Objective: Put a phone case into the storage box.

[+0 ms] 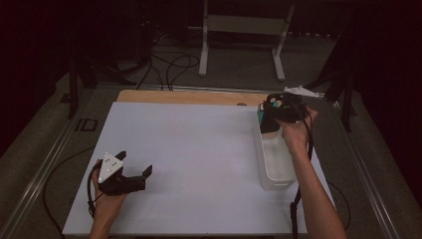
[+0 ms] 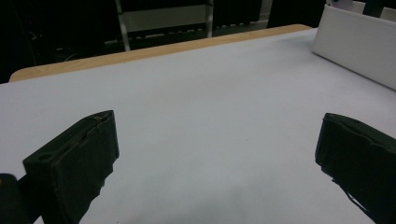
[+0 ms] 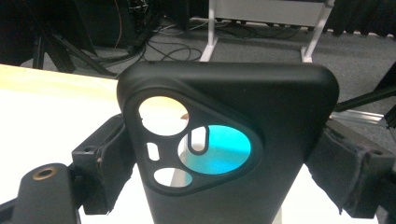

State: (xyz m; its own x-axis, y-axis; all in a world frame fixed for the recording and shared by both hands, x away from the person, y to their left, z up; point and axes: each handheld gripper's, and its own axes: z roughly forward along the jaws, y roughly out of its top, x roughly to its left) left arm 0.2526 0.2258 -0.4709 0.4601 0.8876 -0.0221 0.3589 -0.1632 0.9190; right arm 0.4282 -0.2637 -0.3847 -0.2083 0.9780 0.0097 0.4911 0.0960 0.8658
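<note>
My right gripper hangs over the far end of a white bin at the table's right edge. In the right gripper view it is shut on a black phone case, held upright with its camera cut-outs facing the camera. Something teal shows through the largest cut-out, and a teal patch sits beside the case in the high view. My left gripper rests low on the white table near the front left, open, with nothing between its fingers.
The bin's white wall stands ahead and to the right of the left gripper. A wooden strip edges the table's far side. Beyond it, a white metal stand and cables lie on the floor.
</note>
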